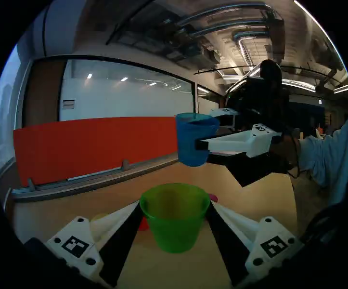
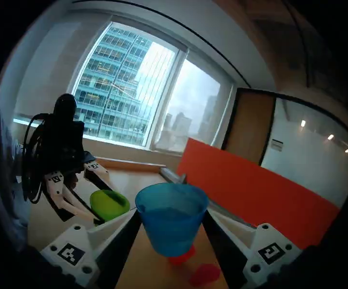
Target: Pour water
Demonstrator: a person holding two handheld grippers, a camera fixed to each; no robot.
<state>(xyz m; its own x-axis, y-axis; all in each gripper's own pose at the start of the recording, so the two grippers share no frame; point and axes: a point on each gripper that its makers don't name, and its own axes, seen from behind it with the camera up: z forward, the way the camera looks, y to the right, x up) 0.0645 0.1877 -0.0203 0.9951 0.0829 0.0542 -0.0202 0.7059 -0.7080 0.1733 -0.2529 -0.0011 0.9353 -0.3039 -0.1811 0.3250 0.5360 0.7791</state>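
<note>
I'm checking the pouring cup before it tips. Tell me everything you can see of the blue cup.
The blue cup is a translucent plastic tumbler, tapering from a wide rim to a narrower base. It stands upright, clamped at both sides between the right gripper's fingers, held above the wooden table. A level line near its rim suggests liquid inside.

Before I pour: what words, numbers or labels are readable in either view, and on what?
Wall sign beside the brown panel: too small to read.
Marker squares on the left tongs and right tongs: black-and-white patterns, no words.
Green cup, blue cup: no print visible.
No readable text.
</note>
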